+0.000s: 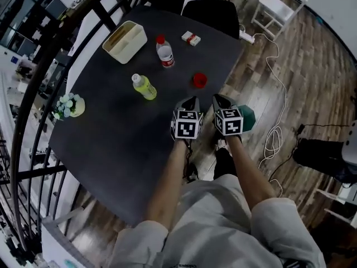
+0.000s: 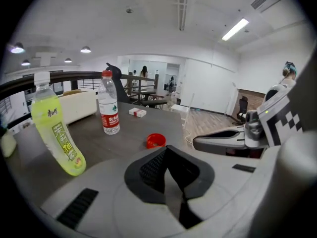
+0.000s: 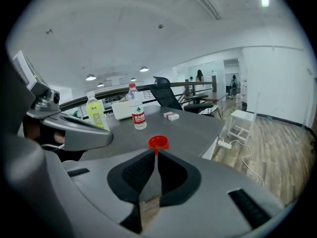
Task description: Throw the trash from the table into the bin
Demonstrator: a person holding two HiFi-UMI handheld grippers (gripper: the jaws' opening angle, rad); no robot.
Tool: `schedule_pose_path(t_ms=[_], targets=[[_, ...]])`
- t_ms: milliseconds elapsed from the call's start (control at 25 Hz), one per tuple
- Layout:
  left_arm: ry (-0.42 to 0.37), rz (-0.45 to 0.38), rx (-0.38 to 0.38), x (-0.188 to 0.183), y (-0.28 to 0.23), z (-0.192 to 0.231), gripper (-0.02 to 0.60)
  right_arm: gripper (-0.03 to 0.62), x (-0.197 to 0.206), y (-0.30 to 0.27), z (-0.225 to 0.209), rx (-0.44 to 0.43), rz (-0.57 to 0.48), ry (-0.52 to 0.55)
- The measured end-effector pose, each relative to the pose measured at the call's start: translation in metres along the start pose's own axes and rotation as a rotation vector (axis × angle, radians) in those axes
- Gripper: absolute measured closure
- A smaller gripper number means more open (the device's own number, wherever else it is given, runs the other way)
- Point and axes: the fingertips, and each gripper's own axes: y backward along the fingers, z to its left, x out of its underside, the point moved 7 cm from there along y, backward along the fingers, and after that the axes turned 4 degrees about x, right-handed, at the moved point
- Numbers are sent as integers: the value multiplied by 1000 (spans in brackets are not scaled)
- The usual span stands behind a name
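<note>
On the dark table [image 1: 111, 133] lie a red cap [image 1: 199, 80] [image 2: 155, 141] [image 3: 158, 143], a leaning yellow-green drink bottle [image 1: 145, 86] [image 2: 57, 133], a clear water bottle [image 1: 165, 53] [image 3: 135, 108] with a red cap, and a small white-and-red pack [image 1: 191, 38]. A green bin [image 1: 249, 118] stands on the floor beside the table's edge, partly hidden under my right gripper. Both grippers hover side by side over that edge, pointing at the red cap. My left gripper [image 1: 192, 99] [image 2: 166, 148] is shut and empty. My right gripper [image 1: 217, 97] [image 3: 157, 153] shows a narrow slit with nothing in it.
A white open box [image 1: 125, 41] and a small flower pot [image 1: 70, 106] stand at the table's far and left sides. A black chair [image 1: 212, 13] stands behind the table, a white stool [image 1: 276, 10] and a cable [image 1: 273, 138] on the wood floor. A black railing [image 1: 33, 94] runs along the left.
</note>
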Motion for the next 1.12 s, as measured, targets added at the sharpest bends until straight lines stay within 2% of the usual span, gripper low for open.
schedule_pose_path(t_ms=[200, 320, 400, 520, 680, 840, 1120], targets=[[86, -6, -81, -5, -25, 14, 552, 545, -16, -41, -3, -133, 36, 125], [127, -9, -128, -7, -40, 17, 552, 512, -22, -60, -12, -202, 66, 167], [159, -8, -158, -10, -47, 16, 552, 470, -25, -74, -16, -249, 93, 192], [192, -12, -200, -13, -57, 17, 552, 374, -28, -94, -18, -319, 130, 240], [235, -7, -268, -10, -61, 24, 552, 340, -26, -118, -11, -406, 175, 329], [269, 18, -332, -4, -60, 33, 552, 239, -22, -139, -2, -468, 217, 406], [298, 26, -396, -2, -57, 43, 552, 237, -22, -164, 20, -539, 232, 484]])
